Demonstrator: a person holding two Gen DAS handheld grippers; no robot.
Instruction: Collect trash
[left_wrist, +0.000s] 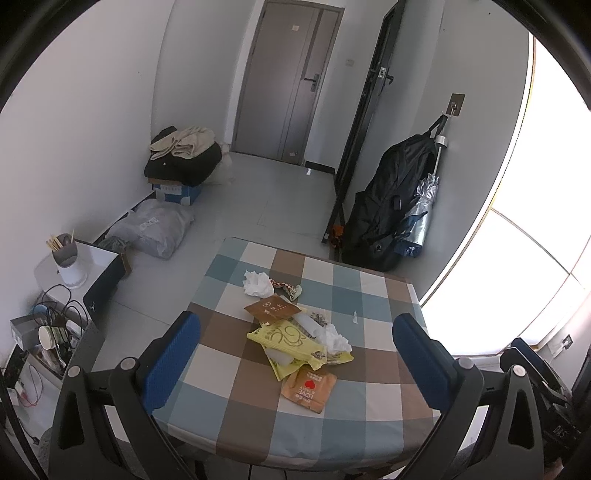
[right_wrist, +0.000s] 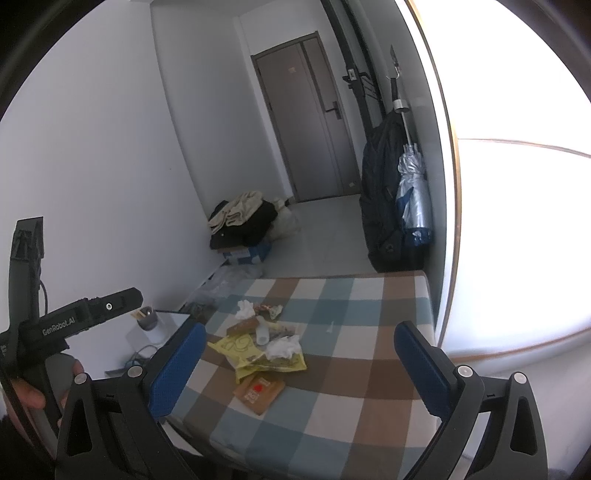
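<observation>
Orange packet (left_wrist: 309, 387) lies lowest in frame, front edge of the trash pile (left_wrist: 295, 328) mid-table on the checked cloth (left_wrist: 229, 354). My left gripper (left_wrist: 295, 354) and right gripper (right_wrist: 295, 365) both hang spread wide, empty, above it. Risk, I'd judge: layered wrappers (thin, flat) slide or come up several at once.

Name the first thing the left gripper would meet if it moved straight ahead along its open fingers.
Probably the yellow wrapper in the trash pile on the checked tablecloth; the left gripper points at it, though depth is unclear.
</observation>
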